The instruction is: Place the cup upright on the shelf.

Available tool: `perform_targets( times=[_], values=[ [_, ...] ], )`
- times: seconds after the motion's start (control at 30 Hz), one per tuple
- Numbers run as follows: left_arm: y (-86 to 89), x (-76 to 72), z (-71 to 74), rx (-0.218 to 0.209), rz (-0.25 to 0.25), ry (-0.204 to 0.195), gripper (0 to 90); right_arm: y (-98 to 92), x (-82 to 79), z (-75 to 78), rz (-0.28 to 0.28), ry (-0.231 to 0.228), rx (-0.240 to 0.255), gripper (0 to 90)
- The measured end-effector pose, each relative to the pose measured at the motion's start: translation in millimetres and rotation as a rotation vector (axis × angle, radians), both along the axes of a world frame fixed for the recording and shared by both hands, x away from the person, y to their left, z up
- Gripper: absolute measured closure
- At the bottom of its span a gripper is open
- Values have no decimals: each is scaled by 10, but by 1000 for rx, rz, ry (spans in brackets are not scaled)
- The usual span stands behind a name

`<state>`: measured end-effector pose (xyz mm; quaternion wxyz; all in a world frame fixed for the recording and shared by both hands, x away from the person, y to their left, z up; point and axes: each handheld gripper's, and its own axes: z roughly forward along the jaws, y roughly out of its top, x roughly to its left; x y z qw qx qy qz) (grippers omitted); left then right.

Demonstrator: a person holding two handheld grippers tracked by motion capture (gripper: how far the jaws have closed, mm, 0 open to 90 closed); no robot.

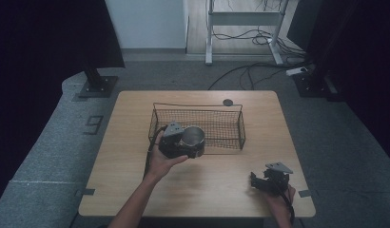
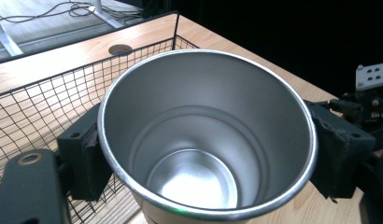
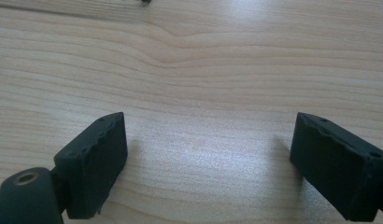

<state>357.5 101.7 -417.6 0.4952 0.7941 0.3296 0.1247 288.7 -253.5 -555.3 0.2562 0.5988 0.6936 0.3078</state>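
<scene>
High view: left tool [image 1: 189,145] grips a metal cup [image 1: 193,137] at the front wall of the wire basket [image 1: 231,127].
Left gripper view shows both pads clamped against the cup's [image 2: 206,140] outer wall, mouth open toward the camera, basket mesh [image 2: 45,100] just behind it. The right tool [image 1: 259,181] rests near the counter's [image 1: 207,185] front right corner, well apart; right gripper view shows its jaws spread wide over bare wood, nothing between them.

Left tool [image 1: 190,142] is clamped tight, forearm reaching in from the bottom edge. Right tool [image 1: 256,180] sits low by the near right corner, jaws spread wide.
</scene>
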Motion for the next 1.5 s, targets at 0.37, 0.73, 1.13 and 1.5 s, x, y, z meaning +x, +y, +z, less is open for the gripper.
perform_targets(
  times=[0.37,0.73,1.13,1.5],
  values=[
    [25,93,72,6,12,-6,155,-1,1,0,1,-1,-1,109],
    [65,199,186,8,25,-11,155,1,3,-2,-4,-4,-1,110],
    [94,311,250,3,37,-8,155,1,5,-3,-6,-5,-4,112],
    [128,430,357,8,53,-13,155,2,7,-3,-8,-6,-1,114]
  ],
)
